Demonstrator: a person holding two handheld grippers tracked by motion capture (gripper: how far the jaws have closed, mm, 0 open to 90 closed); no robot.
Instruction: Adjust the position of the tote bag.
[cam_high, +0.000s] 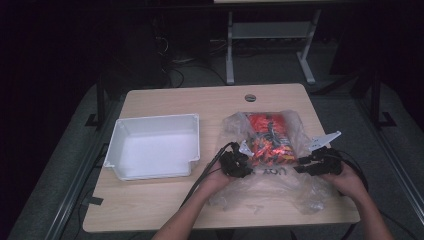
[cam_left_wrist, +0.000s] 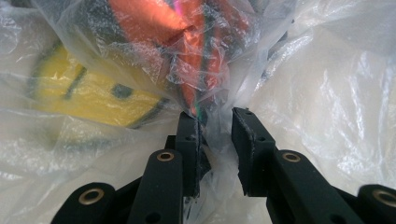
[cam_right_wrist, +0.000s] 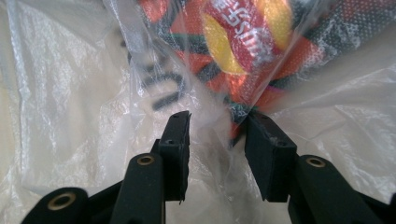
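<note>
A: Where is the clear plastic bag (cam_high: 272, 170) lying?

B: On the right half of the wooden table (cam_high: 165, 200), well apart from the white tray (cam_high: 155, 145) on the left. It is crumpled and spread wide, with orange, red and yellow snack packets (cam_high: 267, 140) bunched inside its far part.

A: Which way does it run?

B: In the high view its long axis goes from the person's edge of the table toward the far edge. The packed end points away from the person; the looser, emptier film lies at the near edge. I cannot tell where the mouth is.

A: And the left gripper (cam_high: 236, 164)?

B: It sits at the bag's left side. In its own view (cam_left_wrist: 215, 122) the jaws stand partly apart with a fold of film bunched between them. The left pad touches the plastic, but a gap shows at the right one, so I would not call it gripped.

A: The right gripper (cam_high: 320, 162)?

B: At the bag's right side. In the right gripper view (cam_right_wrist: 218, 122) its jaws are also part-way apart, film and the corner of a red packet between them, not visibly pinched.
</note>
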